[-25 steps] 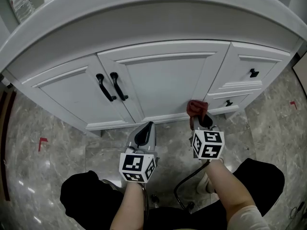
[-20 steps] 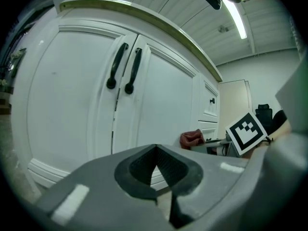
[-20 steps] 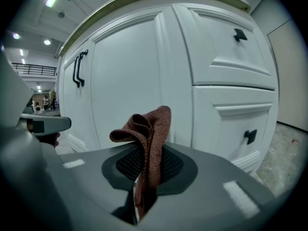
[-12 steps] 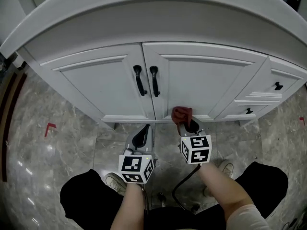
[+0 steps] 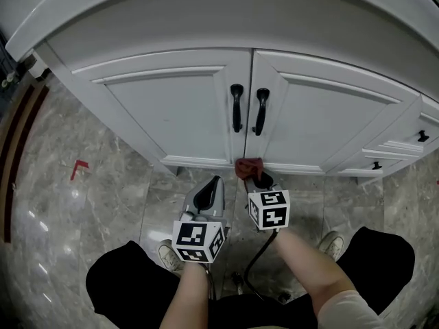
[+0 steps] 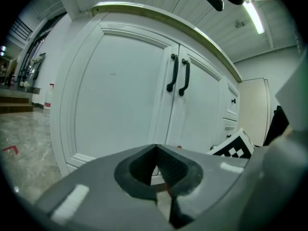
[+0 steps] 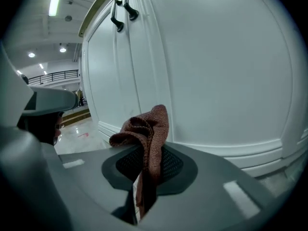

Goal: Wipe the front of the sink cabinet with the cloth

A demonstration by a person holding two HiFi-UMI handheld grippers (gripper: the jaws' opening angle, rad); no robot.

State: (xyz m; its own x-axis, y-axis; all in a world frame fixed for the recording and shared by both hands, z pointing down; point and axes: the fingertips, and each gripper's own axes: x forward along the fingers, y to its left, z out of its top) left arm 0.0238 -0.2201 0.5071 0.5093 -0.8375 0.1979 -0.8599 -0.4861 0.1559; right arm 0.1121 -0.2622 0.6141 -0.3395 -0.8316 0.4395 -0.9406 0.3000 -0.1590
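Two hand-held grippers hover low before the white sink cabinet (image 5: 206, 136), seen from above my knees. My right gripper (image 5: 259, 179) has its jaws clamped on a rust-red cloth (image 5: 248, 166), a bunched fold standing up above the pads and a strip hanging down between them. From the head view the cloth sits at the bottom edge of the cabinet front, just under the seam where the two doors meet. In the right gripper view it stands close in front of the right door's (image 5: 322, 122) lower panel; whether it presses on the paint I cannot tell.

My left gripper (image 5: 212, 182) hangs just beside the right one, a little back from the cabinet. Its jaws are closed tip to tip, and the left gripper view shows nothing held between them.

Both doors are shut, the left door (image 5: 171, 112) as flush as the right, so whatever the cabinet holds is hidden. Two black handles (image 5: 236, 107) stand upright side by side along the seam. At the right edge of the front, the drawers (image 5: 411, 142) are closed too, each with a small black knob (image 5: 423, 136).

Grey marble floor (image 5: 82, 204) spreads below, with a red tape mark (image 5: 79, 168) well off to the left. A black cable (image 5: 257, 269) trails down from my right gripper between my shoes (image 5: 167, 254).
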